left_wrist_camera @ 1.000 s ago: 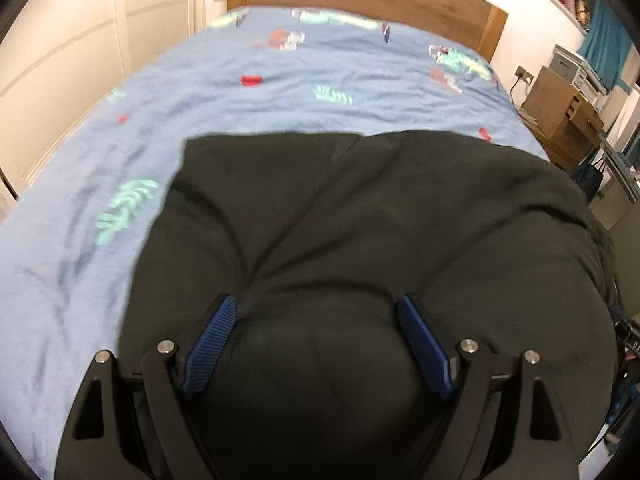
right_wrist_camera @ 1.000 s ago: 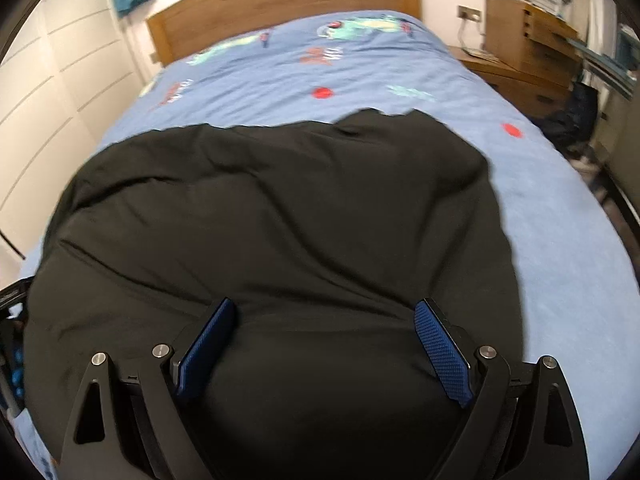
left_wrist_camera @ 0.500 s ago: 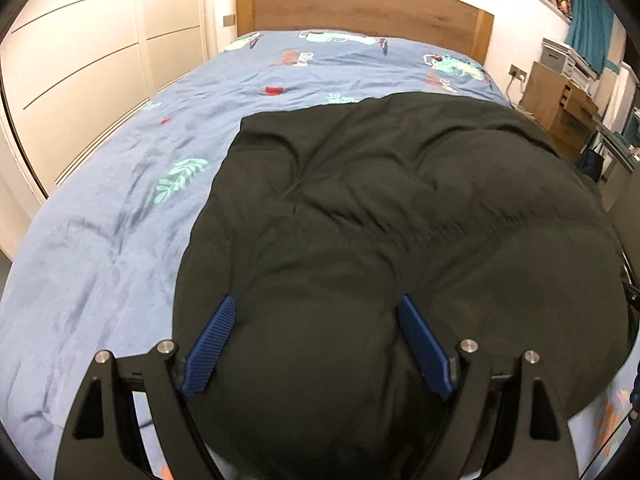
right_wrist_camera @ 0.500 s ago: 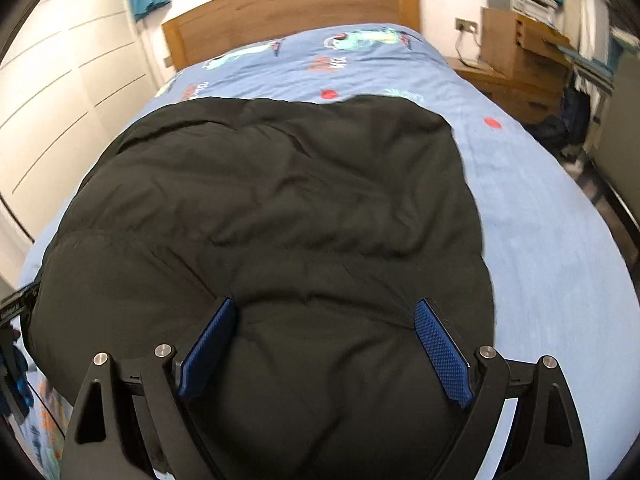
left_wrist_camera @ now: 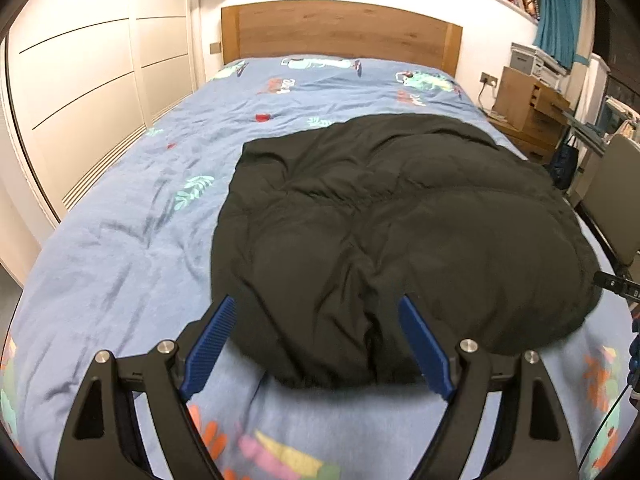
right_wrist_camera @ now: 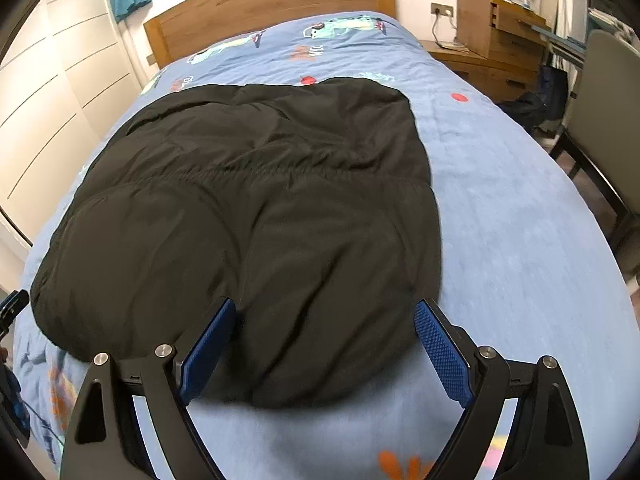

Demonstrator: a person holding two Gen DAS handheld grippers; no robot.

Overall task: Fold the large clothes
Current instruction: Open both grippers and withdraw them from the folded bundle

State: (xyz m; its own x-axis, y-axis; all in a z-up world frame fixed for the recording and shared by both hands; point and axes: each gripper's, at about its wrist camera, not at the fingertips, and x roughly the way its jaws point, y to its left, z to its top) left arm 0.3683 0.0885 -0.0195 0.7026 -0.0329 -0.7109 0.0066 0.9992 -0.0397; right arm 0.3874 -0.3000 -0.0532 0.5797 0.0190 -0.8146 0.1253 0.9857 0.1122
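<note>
- Both claws released: your left claw (left_wrist_camera: pixel 316 344) and right claw (right_wrist_camera: pixel 326 350) grip nothing.
- Black jacket (left_wrist_camera: pixel 384 232) lies on the bed (left_wrist_camera: pixel 120 240), just ahead of both.
- Likely between folds; next, grab the near hem.

No text can be read; the printed lettering on the duvet cover (left_wrist_camera: pixel 120 240) is blurred.

A puffy black jacket (left_wrist_camera: pixel 384 232) lies spread flat and wrinkled on the bed; its near edge sits just ahead of both open grippers.
</note>
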